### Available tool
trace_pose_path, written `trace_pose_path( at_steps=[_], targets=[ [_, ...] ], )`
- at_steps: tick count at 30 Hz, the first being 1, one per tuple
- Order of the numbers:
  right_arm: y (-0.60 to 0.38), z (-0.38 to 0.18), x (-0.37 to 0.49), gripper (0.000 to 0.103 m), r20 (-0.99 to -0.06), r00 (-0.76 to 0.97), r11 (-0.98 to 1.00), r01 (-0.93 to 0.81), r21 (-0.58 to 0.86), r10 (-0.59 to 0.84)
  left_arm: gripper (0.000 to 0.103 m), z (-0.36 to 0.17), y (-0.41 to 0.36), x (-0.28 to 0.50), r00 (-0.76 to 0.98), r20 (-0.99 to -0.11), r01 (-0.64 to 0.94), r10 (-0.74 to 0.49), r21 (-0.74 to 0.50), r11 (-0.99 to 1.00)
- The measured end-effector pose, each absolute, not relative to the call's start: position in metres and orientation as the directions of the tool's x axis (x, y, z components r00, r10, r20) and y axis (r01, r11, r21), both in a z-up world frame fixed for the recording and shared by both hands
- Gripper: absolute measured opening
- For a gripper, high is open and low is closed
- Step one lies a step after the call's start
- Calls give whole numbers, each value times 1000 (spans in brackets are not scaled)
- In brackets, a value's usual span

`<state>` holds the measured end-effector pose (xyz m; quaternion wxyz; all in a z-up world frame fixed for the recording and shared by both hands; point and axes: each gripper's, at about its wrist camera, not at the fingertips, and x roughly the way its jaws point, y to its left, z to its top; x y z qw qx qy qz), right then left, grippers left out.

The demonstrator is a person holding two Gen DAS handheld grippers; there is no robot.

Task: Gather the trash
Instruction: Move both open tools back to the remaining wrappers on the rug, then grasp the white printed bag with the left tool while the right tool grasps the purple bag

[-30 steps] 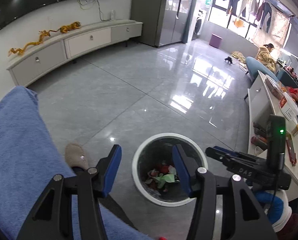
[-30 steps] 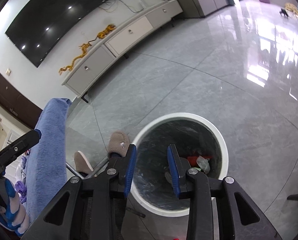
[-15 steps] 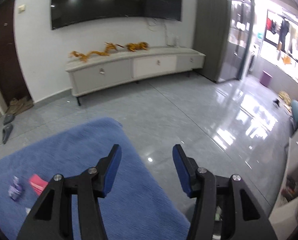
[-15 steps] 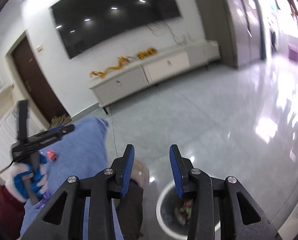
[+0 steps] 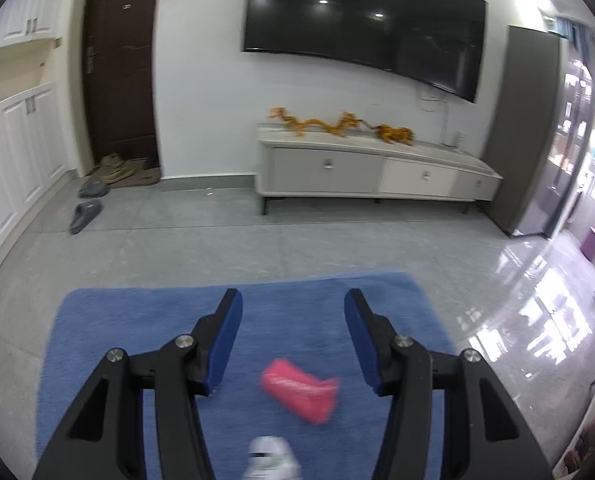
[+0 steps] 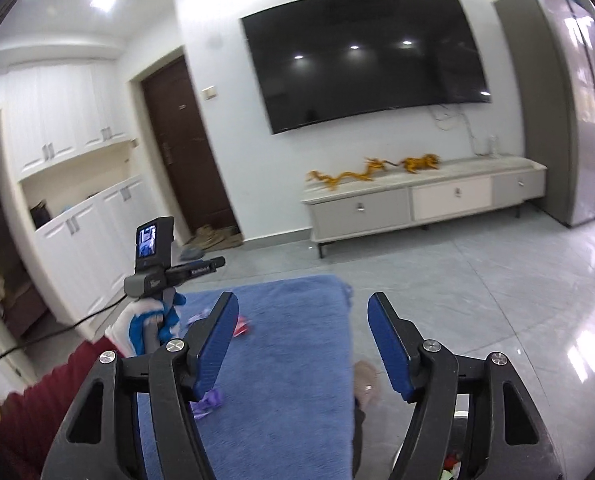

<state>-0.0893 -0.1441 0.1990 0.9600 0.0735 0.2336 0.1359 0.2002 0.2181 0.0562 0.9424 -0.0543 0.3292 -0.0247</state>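
left wrist view: red wrapper point(image 5: 300, 394) below and between wide-open, empty left tool point(image 5: 293, 342) fingers

Fuzzy blue cloth point(image 5: 281, 312) beside glossy floor tiles point(image 5: 529, 280).

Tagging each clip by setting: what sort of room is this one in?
A home living room, most likely: a big wall-mounted TV above a low media cabinet, and slippers lying near the dark entry door.
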Motion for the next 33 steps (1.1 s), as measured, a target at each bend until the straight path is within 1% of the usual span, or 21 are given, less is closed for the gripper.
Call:
trace_pose_path(
  at_steps=[4, 8, 10, 13, 17, 23, 28, 33],
  targets=[
    [-119, 192, -94, 66, -432, 829, 934, -289, 210, 354, 51, 24, 286, 184, 766, -643, -88, -12, -124, 988],
    [-87, 157, -81, 66, -477, 780, 914, -334, 231, 405, 51, -13, 308, 156, 746, -666, -97, -16, -131, 987],
    [-68, 131, -70, 66, -514, 741, 902, -348, 255, 432, 51, -30, 308, 145, 730, -682, -77, -45, -147, 986],
    [-34, 82, -43, 66, -602, 659, 892, -354, 279, 450, 51, -46, 304, 122, 718, -687, -28, -112, -190, 981],
    [9, 38, -22, 66, -673, 571, 878, -382, 289, 471, 51, -51, 293, 106, 699, -681, 77, -217, -230, 970],
    [57, -2, 2, 66, -735, 473, 856, -429, 290, 486, 51, -50, 278, 96, 658, -659, 193, -365, -321, 927],
    [75, -29, 16, 66, -772, 422, 855, -429, 291, 475, 51, -54, 258, 95, 615, -666, 271, -422, -324, 906],
    [82, -48, 29, 66, -797, 384, 854, -429, 294, 467, 51, -68, 248, 98, 592, -700, 274, -400, -291, 916]
  ],
)
